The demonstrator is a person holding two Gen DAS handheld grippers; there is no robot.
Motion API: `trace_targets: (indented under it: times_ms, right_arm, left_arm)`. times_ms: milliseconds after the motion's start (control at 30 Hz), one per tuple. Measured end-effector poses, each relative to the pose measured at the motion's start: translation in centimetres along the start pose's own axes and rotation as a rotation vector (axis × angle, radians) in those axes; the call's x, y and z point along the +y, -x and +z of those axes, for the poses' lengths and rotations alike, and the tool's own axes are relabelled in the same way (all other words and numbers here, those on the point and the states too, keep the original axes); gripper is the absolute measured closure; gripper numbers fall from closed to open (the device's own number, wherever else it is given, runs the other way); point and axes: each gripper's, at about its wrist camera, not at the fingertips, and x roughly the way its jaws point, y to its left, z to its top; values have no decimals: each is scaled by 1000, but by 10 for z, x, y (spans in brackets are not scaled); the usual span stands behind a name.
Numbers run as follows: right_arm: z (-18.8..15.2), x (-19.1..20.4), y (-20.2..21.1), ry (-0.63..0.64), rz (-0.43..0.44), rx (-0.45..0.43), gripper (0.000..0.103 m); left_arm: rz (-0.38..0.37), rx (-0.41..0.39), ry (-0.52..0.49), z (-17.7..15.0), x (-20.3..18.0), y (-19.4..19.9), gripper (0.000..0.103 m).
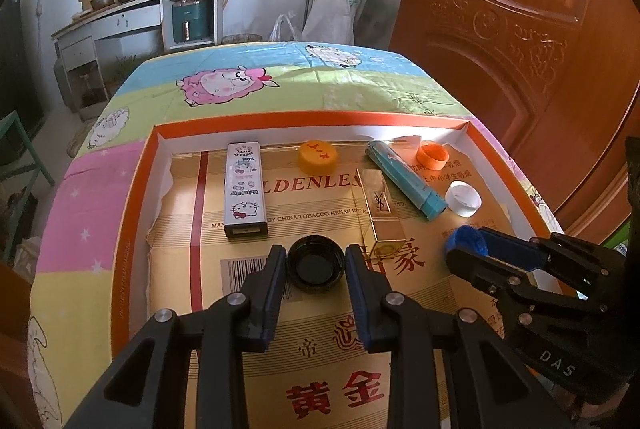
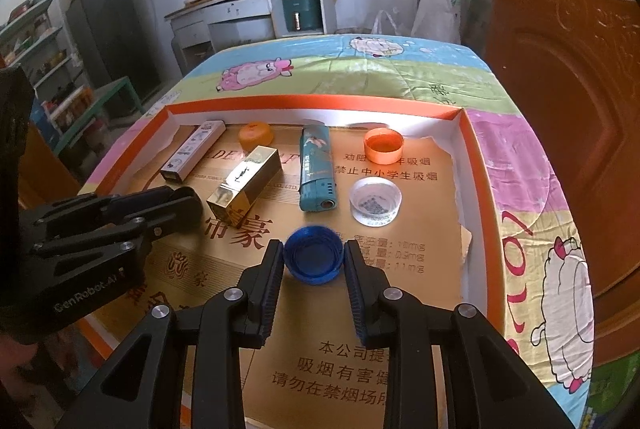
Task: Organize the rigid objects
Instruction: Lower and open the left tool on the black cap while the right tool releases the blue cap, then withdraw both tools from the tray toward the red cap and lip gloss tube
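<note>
Black plastic, item one: black cap (image 1: 316,265), open side up, on the gold cardboard liner (image 1: 320,341) at the near end of the orange-rimmed tray (image 1: 312,119). The left gripper (image 1: 316,253) has its jaws closed on the cap, a pad against each side of the rim.

Item two: blue cap (image 2: 313,257), open side up, on the same liner, between the jaws of the right gripper (image 2: 314,249). The pads sit at its rim, but whether they press on it cannot be told.

Handling note, as a judgement: both caps appear to be at the point of placement. Each should sit flat on the liner before the jaws part. The jaws should open evenly and lift straight away, since a light cap skids if one pad drags.

Mid tray: gold lipstick box (image 1: 382,213), teal lighter (image 1: 408,181) and clear cap (image 1: 464,198), all close to the blue cap, so little room for a sideways exit.

Far tray: cartoon-cat box (image 1: 245,189), yellow cap (image 1: 318,157) and orange cap (image 1: 431,156), near the back wall.

Support: table under a sheep-print cloth (image 1: 248,85).
</note>
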Motion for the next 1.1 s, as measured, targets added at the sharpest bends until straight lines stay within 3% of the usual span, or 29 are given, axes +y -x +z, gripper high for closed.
trace_targets:
  times_ms: [167, 1100]
  right_arm:
    - [0, 2, 0, 8, 7, 0, 64]
    - [0, 6, 48, -7, -9, -62, 63]
  left_arm:
    - [13, 0, -11, 0, -2, 1, 72]
    - [49, -65, -11, -1, -6, 45, 72]
